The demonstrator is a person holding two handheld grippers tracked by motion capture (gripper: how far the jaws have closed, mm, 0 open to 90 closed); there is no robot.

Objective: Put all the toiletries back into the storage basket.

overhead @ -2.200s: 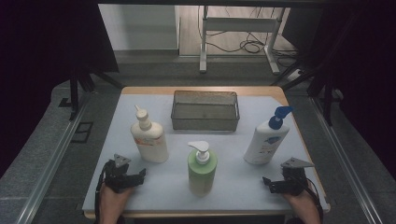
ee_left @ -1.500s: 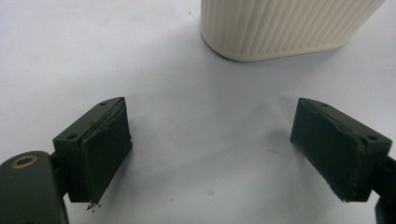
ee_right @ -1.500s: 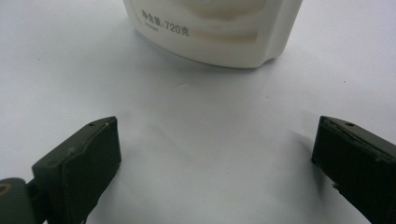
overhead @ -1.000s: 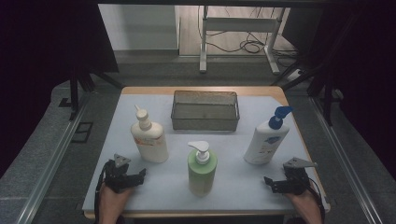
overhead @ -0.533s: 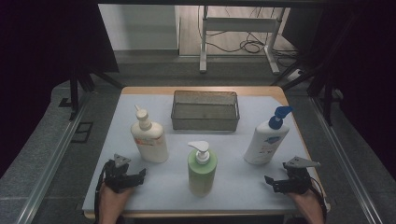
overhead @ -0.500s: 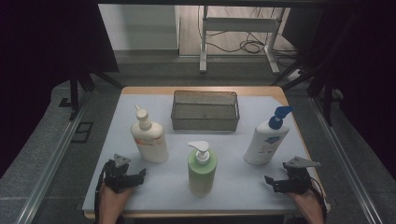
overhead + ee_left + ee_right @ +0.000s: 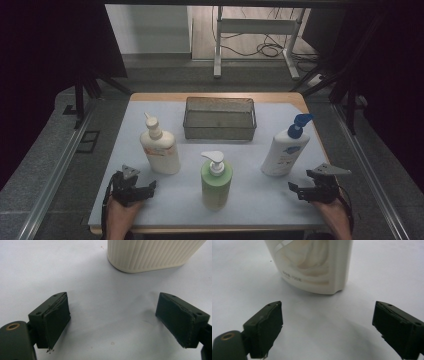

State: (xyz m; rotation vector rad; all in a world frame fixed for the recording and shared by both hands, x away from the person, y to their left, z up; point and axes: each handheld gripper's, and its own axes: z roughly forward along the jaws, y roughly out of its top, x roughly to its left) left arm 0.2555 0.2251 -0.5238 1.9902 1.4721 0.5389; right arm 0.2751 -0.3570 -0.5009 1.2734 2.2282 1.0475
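1. Resting near the table's front left corner in the high view, the left gripper (image 7: pixel 150 187) is held by the person's left hand (image 7: pixel 120 212), and its jaws point toward the middle of the table.
2. Its own view shows the left gripper (image 7: pixel 113 322) with its 2 black jaws spread wide and nothing between them, only bare white tabletop.
3. Just beyond those jaws stands the ribbed base of a cream bottle (image 7: pixel 152 255); from above, this cream bottle (image 7: pixel 160 150) is upright on the left part of the table, near the left gripper but not touching it.
4. Near the front right corner, the right gripper (image 7: pixel 295 190) sits in the person's right hand (image 7: pixel 332 212), with its grey plate on top.
5. The right gripper view shows the right gripper (image 7: pixel 327 322) with its jaws also wide apart and empty, hovering close over the white surface.
6. Ahead of them is the base of a white bottle (image 7: pixel 312 265) with a printed label; the high view shows this white bottle (image 7: pixel 285 152) leaning slightly, topped by a blue pump.
7. A green pump bottle (image 7: pixel 216 182) stands upright at the front centre, between the 2 grippers and apart from both.
8. A wire mesh basket (image 7: pixel 220 131) sits behind the 3 bottles toward the far edge of the table (image 7: pixel 250 200).
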